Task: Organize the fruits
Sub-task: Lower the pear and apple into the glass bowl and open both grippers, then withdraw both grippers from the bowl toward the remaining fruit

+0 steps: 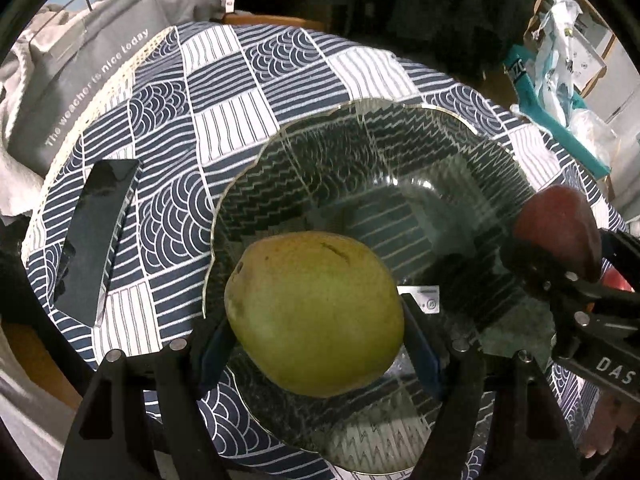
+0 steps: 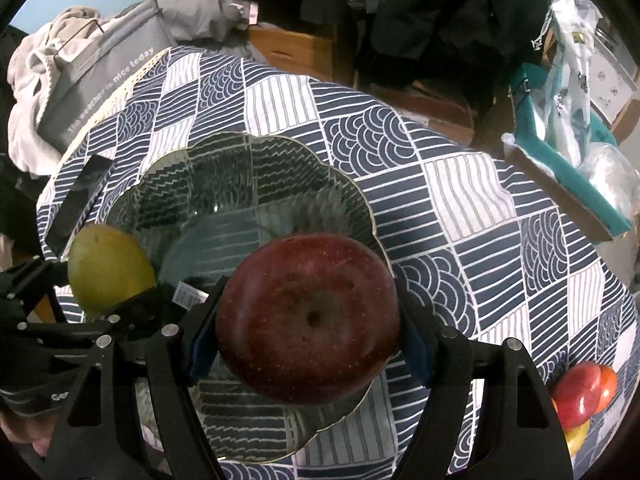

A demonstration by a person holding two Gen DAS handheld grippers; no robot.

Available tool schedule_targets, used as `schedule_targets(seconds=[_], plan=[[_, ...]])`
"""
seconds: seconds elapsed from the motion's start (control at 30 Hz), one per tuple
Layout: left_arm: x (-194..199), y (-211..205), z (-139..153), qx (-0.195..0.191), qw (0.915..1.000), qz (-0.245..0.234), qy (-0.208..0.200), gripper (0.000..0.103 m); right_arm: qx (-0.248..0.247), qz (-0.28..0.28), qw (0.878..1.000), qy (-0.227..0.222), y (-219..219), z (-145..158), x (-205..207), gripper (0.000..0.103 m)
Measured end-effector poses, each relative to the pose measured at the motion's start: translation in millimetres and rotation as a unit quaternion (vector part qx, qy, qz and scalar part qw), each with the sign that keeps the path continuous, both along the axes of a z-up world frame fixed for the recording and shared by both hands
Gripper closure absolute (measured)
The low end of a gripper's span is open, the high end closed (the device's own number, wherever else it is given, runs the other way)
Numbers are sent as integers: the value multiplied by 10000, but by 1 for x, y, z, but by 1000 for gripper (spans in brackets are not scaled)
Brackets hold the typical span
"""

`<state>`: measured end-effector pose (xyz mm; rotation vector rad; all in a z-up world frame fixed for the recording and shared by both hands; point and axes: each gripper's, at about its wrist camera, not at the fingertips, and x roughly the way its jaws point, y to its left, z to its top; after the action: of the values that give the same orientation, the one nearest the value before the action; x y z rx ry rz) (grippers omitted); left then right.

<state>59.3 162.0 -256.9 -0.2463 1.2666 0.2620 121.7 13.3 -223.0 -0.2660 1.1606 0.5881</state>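
My left gripper (image 1: 316, 316) is shut on a green-yellow mango (image 1: 316, 312) and holds it over the near left side of a clear glass bowl (image 1: 360, 152) with a scalloped gold rim. My right gripper (image 2: 308, 320) is shut on a dark red apple (image 2: 308, 316) over the bowl's (image 2: 240, 168) near right rim. The apple (image 1: 560, 232) and right gripper show at the right of the left wrist view. The mango (image 2: 108, 268) and left gripper show at the left of the right wrist view. The bowl looks empty inside.
The bowl sits on a round table with a navy-and-white patterned cloth (image 1: 224, 80). A black phone (image 1: 96, 236) lies left of the bowl. A grey bag (image 1: 88, 76) stands at the far left edge. More red and yellow fruits (image 2: 584, 396) lie at the table's near right.
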Motion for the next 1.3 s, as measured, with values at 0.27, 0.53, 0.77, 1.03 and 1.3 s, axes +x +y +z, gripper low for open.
schedule_targets(seconds=[0.27, 0.53, 0.77, 1.03, 1.3], plan=[[-1, -7, 14, 278, 9993, -137, -187, 17, 182, -17, 9998, -50, -1, 9, 0, 27], [-7, -21, 37, 480, 9974, -382, -388, 17, 353, -264, 9986, -281, -13, 31, 3, 27], [-10, -32, 70, 414, 9950, -471, -780, 17, 272, -564, 9948, -802, -32, 60, -3, 27], [-11, -43, 96, 260, 9922, -498, -1114, 17, 234, -947, 9860, -1349, -66, 98, -10, 24], [-15, -61, 124, 232, 9872, -637, -1446, 17, 273, -1233, 9757, -1793, -97, 131, -24, 24]])
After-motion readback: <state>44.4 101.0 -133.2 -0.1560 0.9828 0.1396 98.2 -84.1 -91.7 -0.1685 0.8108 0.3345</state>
